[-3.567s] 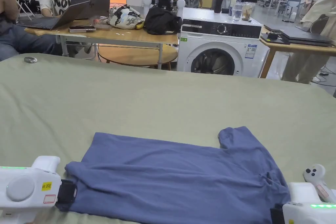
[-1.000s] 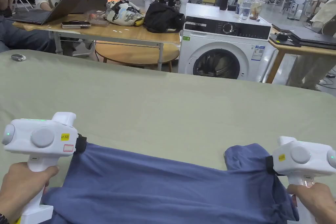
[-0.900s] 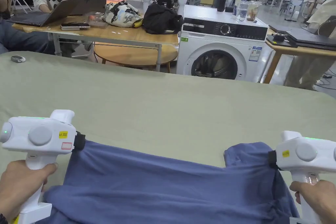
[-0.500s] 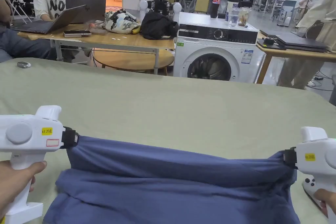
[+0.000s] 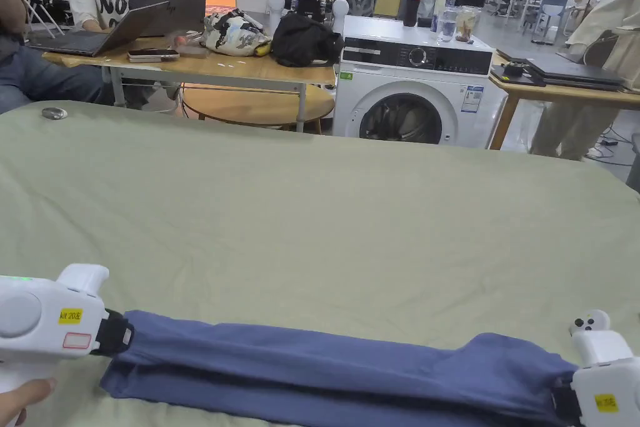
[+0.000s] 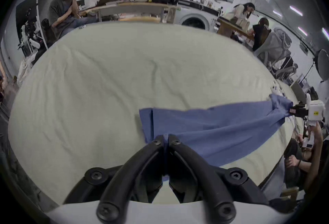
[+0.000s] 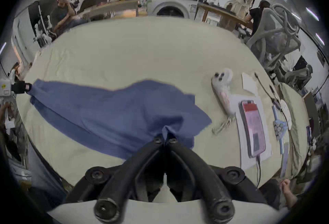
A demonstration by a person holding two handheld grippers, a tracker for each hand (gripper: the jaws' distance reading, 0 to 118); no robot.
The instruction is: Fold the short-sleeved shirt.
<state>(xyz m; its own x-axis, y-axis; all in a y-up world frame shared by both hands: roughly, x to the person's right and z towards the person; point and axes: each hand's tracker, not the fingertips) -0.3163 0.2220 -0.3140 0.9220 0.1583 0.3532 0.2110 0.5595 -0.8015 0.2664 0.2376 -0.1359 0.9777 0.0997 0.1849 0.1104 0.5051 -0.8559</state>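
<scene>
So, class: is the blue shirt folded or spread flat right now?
Folded: the blue shirt lies doubled into a long narrow band, two layers showing along its edge.

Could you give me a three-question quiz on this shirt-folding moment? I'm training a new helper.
1. True or false: both the left tongs and the right tongs are shut on the blue shirt.
2. How does the shirt lie on the green sheet?
A. spread flat, sleeves out
B. doubled over into a long band between the tongs
C. rolled into a ball
3. Fill in: in the right gripper view, beside the shirt lie a white controller and a ____.

Key: 1 true; 2 B; 3 phone.
</scene>
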